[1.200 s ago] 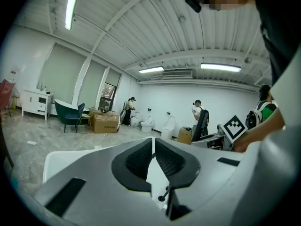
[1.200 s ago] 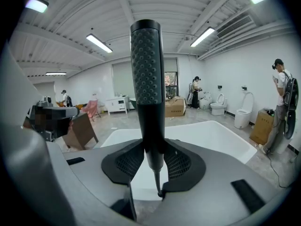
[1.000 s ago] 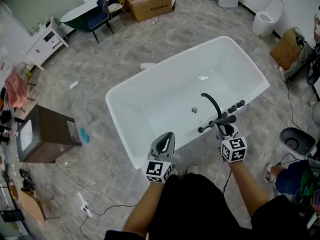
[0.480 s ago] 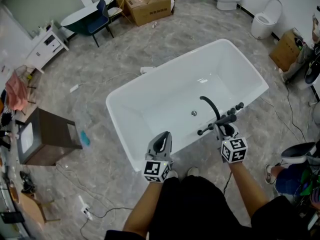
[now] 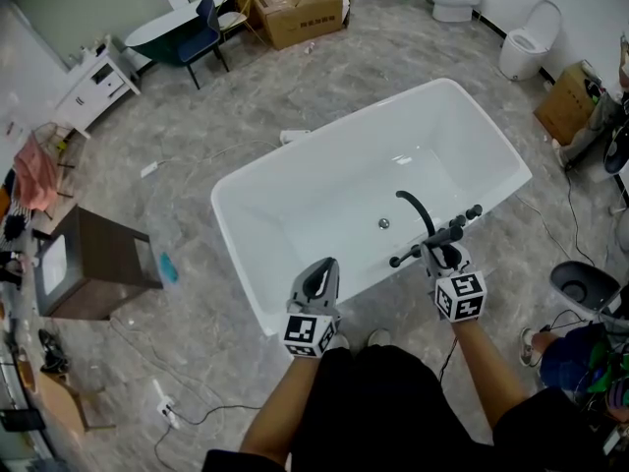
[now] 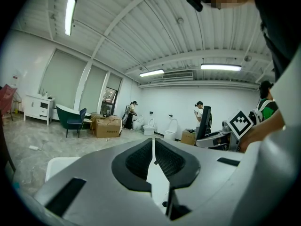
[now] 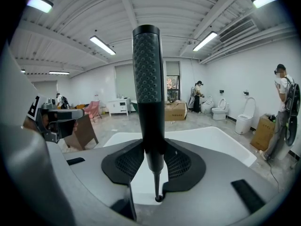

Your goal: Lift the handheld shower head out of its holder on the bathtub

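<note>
In the head view a white bathtub (image 5: 228, 226) lies across the grey floor. A black curved spout (image 5: 418, 207) and dark knobs (image 5: 464, 211) stand on its near right rim. My right gripper (image 5: 439, 249) is shut on the black handheld shower head (image 5: 425, 246) by that rim. The right gripper view has the shower head (image 7: 147, 79) upright between the pads, its thin lower end running down to the rim (image 7: 207, 138). My left gripper (image 5: 327, 264) hovers shut and empty at the tub's near rim; the left gripper view shows its jaws (image 6: 153, 147) together.
A brown cabinet (image 5: 93, 264) stands left of the tub. Cardboard boxes (image 5: 300, 3) and a blue chair (image 5: 192, 32) are at the back, toilets (image 5: 521, 42) at the back right. A black bin (image 5: 582, 281) and a person (image 5: 580, 352) are at the right. Cables trail on the floor.
</note>
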Demonstrator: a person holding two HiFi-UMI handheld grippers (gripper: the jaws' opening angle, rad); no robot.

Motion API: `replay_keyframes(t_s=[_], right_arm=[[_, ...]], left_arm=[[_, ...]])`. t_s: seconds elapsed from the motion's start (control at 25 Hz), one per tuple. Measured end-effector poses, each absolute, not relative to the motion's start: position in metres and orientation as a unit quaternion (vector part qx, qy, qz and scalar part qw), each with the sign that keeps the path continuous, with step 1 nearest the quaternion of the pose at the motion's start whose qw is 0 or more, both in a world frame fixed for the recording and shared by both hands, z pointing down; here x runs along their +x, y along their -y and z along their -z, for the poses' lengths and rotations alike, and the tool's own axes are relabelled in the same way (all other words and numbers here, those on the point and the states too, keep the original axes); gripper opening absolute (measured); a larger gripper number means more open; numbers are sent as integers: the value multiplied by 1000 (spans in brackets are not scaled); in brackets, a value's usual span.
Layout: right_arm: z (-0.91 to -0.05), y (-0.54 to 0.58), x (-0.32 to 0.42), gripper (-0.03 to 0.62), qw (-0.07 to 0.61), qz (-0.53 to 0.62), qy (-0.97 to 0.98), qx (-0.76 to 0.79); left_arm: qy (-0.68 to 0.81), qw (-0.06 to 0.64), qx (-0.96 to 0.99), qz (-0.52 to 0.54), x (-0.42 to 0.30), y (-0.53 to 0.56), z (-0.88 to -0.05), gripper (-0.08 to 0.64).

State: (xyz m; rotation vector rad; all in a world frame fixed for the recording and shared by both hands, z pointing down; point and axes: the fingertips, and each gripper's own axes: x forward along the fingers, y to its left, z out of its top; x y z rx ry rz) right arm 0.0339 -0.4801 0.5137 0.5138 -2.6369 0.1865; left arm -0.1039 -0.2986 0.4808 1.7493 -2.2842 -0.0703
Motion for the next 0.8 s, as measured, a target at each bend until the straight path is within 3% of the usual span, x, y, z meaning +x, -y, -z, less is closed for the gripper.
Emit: replay_keyframes(t_s=[0.8], right_arm=[[-515, 484, 38, 121, 222, -75, 955, 183]], left_arm=[[787, 129, 604, 12, -91, 302, -484, 17]])
